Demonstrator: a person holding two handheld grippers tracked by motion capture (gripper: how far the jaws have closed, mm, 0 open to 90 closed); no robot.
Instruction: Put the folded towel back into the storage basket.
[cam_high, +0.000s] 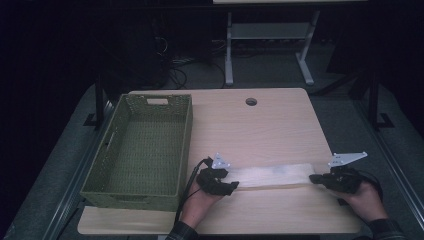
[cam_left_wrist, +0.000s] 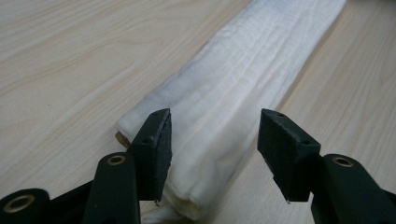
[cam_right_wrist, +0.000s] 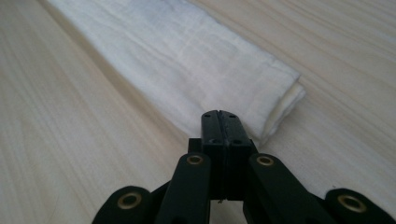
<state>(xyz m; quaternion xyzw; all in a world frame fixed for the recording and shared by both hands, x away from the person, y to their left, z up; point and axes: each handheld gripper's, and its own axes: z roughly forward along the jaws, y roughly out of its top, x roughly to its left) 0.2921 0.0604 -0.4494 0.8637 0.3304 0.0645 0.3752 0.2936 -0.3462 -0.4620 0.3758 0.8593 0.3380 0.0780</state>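
Observation:
A long white cloth (cam_high: 270, 176), folded into a narrow strip, lies flat on the wooden table (cam_high: 250, 130) near its front edge. My left gripper (cam_high: 233, 186) is at the strip's left end. In the left gripper view its jaws stand open (cam_left_wrist: 215, 119) on either side of the cloth's end (cam_left_wrist: 243, 93), and the pads do not press on it. My right gripper (cam_high: 313, 177) is at the strip's right end. In the right gripper view its jaws are shut pad to pad (cam_right_wrist: 219, 114), with the tip at the near corner of the cloth (cam_right_wrist: 187, 60). No fabric shows between those pads.
A green woven basket (cam_high: 186, 145) with nothing in it stands on the left part of the table, close to my left hand. A round cable hole (cam_high: 251, 101) sits near the far edge. Bare wood lies beyond the cloth.

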